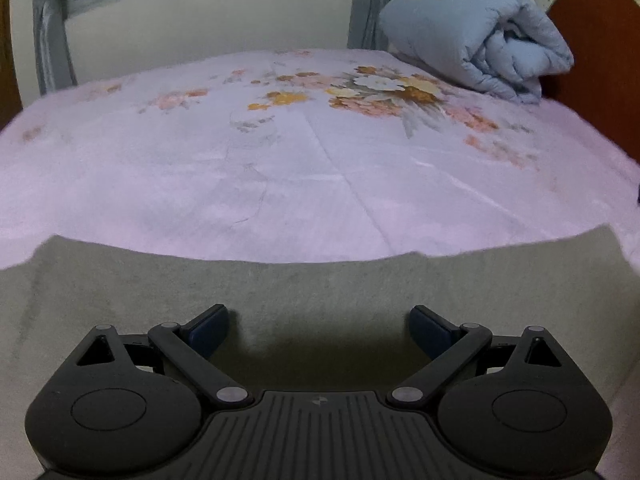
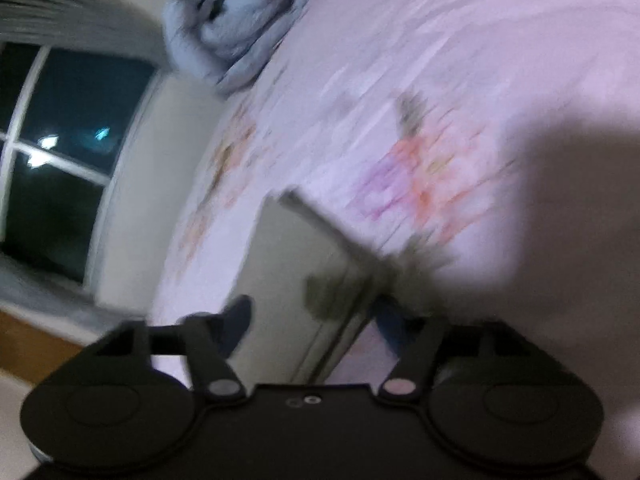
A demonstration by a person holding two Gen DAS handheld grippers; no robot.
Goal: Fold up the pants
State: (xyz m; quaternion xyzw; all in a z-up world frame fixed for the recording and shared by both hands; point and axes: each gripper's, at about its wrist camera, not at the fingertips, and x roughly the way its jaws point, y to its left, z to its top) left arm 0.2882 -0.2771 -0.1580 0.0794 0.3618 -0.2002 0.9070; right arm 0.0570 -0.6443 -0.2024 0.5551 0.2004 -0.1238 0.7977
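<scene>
The grey-green pants lie flat on the pink floral bed sheet, filling the lower part of the left wrist view. My left gripper is open just over the cloth, with nothing between its fingers. In the blurred, tilted right wrist view, a folded part of the pants lies on the sheet. My right gripper is open with its fingers on either side of that cloth's edge.
A rolled light-blue quilt lies at the far right of the bed against a brown headboard. It also shows in the right wrist view. A dark window with grey curtains is behind the bed.
</scene>
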